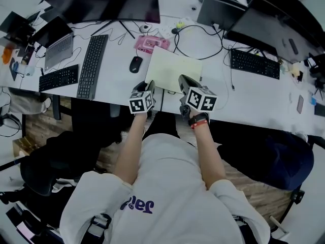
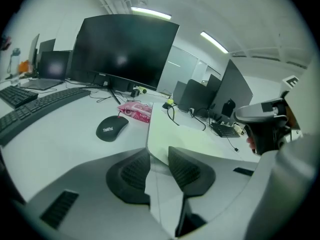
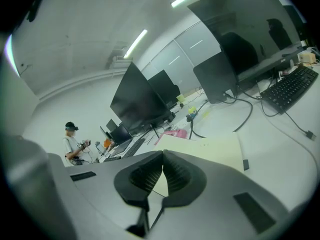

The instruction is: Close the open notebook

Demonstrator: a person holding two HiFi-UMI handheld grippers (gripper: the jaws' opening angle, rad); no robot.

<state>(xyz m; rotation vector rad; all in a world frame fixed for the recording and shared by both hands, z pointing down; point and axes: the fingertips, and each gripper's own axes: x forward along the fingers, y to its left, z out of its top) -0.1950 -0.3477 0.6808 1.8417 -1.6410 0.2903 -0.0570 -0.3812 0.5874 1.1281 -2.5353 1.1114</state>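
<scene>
Notebook just ahead of both tongs, at the near edge of the desk (image 1: 244, 93)

The pale yellow notebook (image 1: 175, 67) lies flat, its longer side seemingly running along the desk edge, with no raised cover visible. Both hands reach its near edge, about equally close. The left gripper (image 2: 159, 159) stands at the near left corner, jaws well apart with that corner between them, the pads apparently not pressing it. The right gripper (image 3: 162, 160) sits near the near right corner, its pads meeting at the tips, with nothing visibly held.
</scene>
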